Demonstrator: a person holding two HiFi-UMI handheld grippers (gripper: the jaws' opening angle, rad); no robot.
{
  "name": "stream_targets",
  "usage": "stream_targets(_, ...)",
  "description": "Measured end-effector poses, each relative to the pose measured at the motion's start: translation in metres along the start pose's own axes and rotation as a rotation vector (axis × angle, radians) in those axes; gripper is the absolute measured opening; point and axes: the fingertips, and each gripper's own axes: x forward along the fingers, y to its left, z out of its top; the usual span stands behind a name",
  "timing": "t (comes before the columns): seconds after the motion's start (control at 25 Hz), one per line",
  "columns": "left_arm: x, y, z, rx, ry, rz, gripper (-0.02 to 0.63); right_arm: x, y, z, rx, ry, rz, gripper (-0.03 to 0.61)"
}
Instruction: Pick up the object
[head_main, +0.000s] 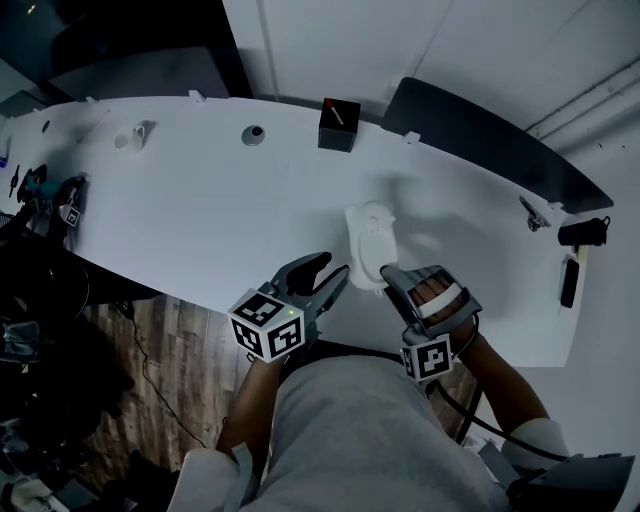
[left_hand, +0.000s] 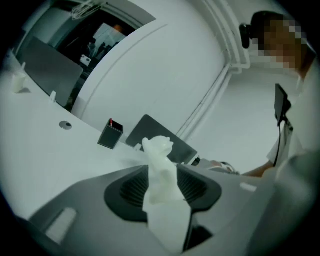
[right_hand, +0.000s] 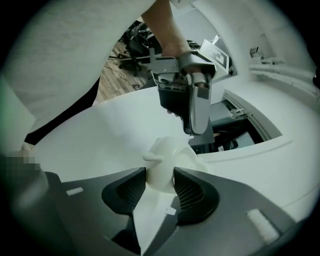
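A small white figurine (head_main: 370, 240) sits on the white table (head_main: 200, 200) near its front edge. My right gripper (head_main: 390, 275) comes at it from the lower right. In the right gripper view its ridged pads (right_hand: 192, 192) press on the figurine's rounded body (right_hand: 162, 160). My left gripper (head_main: 336, 272) reaches in from the lower left, its jaws apart. In the left gripper view the figurine (left_hand: 160, 165) stands upright in the gap between the left gripper's (left_hand: 162, 175) pads, and I see no squeeze on it. The right gripper view shows the left gripper (right_hand: 192, 95) just beyond the figurine.
A black box (head_main: 339, 124) with a red piece on top stands at the table's back, also in the left gripper view as a box (left_hand: 110, 135). A dark panel (head_main: 480, 140) lies behind the table. Small black items (head_main: 583, 232) lie at the right end, and small fittings (head_main: 253, 134) at the back left.
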Motion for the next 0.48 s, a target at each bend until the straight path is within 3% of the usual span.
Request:
stream_targets(0.16, 0.006, -0.017, 0.007, -0.086, 0.025, -0.132, 0.201, -0.015, -0.014, 0.008, -0.100, -0.023, -0.115, 0.181)
stream_targets(0.48, 0.011, -0.034, 0.013, -0.186, 0.009, -0.259, 0.224, -0.033, -0.021, 0.024, -0.240, -0.075, -0.224, 0.183)
